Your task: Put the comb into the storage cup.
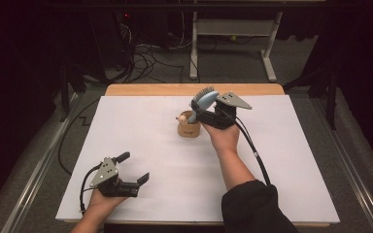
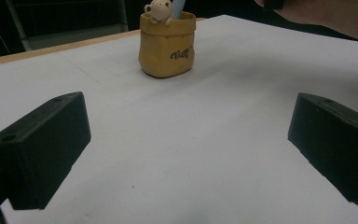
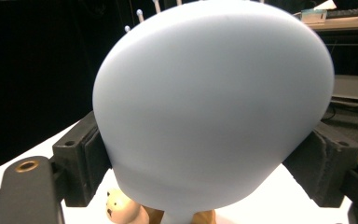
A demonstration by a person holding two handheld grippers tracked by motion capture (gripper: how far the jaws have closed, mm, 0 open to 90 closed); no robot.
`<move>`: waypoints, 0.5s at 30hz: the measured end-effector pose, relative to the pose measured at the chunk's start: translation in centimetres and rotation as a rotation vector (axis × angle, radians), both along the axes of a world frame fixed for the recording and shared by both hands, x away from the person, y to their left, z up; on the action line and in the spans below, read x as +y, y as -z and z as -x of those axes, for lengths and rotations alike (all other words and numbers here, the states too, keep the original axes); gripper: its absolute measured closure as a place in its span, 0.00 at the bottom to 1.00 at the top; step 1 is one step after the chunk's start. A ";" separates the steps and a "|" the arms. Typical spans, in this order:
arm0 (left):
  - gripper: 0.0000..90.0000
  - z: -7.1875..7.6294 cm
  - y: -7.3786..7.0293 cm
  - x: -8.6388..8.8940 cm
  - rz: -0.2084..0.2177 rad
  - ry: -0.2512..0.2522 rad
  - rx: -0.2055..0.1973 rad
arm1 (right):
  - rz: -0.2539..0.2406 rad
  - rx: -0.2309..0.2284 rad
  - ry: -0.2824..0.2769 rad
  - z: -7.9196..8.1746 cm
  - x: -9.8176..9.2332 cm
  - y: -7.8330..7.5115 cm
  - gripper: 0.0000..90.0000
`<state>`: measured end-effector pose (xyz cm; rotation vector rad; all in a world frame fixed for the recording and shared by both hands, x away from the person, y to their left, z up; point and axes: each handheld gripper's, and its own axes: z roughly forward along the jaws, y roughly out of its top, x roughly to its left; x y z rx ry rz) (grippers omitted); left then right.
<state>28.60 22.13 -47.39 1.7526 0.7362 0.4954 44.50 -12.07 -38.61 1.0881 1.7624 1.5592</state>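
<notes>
so, my right gripper [image 1: 199, 108] has its jaws spread wide around the pale blue head of the hairbrush [image 3: 212, 107], one black pad at each flank of that rounded back; in the right gripper view they seem to sit against the plastic, though i can't tell how firmly they press. the brush stands handle-down in the little yellow cup [image 2: 168, 44] with the bear figure [image 2: 159, 10] on its rim, near the far middle of the white surface [image 1: 281, 160]. its long axis runs nearly upright, leaning a bit toward my right hand, head up, and the bristles face away from the gripper. i judge it light and rigid, with a smooth, domed shell that could slip out of a pinch on its widest curve; the narrower neck below the head looks the safer hold. the cup looks light too and may tip if i drag sideways. my left gripper [image 1: 133, 169] rests low at the near left, jaws wide apart and empty.
</notes>
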 end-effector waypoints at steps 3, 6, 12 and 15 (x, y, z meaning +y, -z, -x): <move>0.00 0.0 0.0 0.0 -0.003 0.001 -0.001 | 0.001 0.002 0.005 0.1 -0.4 0.0 0.19; 0.00 0.0 0.0 -0.1 -0.005 0.002 0.000 | -0.002 0.006 0.010 0.2 -0.7 0.1 0.18; 0.00 0.0 0.0 -0.2 -0.008 0.006 0.000 | -0.013 0.016 0.014 0.5 -1.4 0.4 0.18; 0.00 0.0 0.0 -0.2 -0.008 0.006 0.000 | -0.013 0.018 0.015 0.6 -1.7 0.4 0.17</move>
